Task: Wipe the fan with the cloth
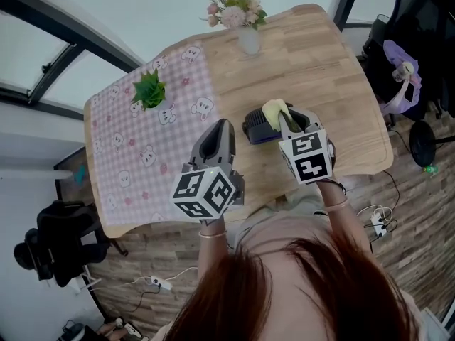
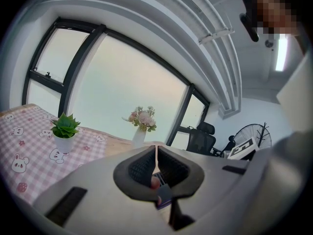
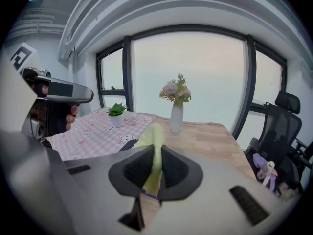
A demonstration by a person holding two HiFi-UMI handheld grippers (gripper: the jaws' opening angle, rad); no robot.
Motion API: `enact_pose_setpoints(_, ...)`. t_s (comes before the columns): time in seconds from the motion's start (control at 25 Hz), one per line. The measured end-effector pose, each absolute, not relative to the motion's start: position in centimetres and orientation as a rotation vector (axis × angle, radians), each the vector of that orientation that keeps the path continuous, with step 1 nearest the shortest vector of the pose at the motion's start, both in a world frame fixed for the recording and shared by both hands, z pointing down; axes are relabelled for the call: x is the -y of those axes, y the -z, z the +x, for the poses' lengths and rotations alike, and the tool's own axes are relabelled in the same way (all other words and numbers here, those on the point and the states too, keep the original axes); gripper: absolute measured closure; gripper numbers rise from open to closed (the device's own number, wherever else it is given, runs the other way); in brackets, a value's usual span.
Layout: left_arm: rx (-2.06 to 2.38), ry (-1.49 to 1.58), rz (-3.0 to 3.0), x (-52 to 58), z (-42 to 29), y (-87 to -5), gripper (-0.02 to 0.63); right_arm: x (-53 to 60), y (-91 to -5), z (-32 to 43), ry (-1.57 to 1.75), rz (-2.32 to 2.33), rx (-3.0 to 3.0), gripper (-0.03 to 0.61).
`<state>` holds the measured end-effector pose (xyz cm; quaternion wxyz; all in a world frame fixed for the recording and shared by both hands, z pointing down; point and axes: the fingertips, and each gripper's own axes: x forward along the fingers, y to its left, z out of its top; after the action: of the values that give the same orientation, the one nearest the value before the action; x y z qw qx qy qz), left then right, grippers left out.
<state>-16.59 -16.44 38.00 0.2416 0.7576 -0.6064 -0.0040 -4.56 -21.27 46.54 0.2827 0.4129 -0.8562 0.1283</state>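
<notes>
Cloth point(image 3: 154, 134) clamped between right gripper point(image 3: 157, 149) jaws, sticking out beyond them.

A wooden table point(image 1: 334, 84) is partly covered at the left by a pink checked tablecloth point(image 1: 135, 155), on which a small potted plant point(image 1: 148, 91) stands. A vase point(image 1: 249, 40) of flowers and a dark fan point(image 1: 257, 128) are set on bare wood.

The pale yellow cloth point(image 1: 275, 110) and dark purple-edged fan point(image 1: 257, 128) stand out against a light-brown wooden desk point(image 1: 323, 69) and a pink checked tablecloth point(image 1: 135, 155) printed with white bears.
</notes>
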Motion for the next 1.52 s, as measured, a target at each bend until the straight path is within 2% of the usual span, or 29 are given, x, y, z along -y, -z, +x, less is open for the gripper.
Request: enact_pose_setpoints(1.52,1.615,-0.065,2.110,14.5,-13.3,-38.5,0.597,21.6,-49.7,-0.1,-0.422,1.285,2.214,0.543)
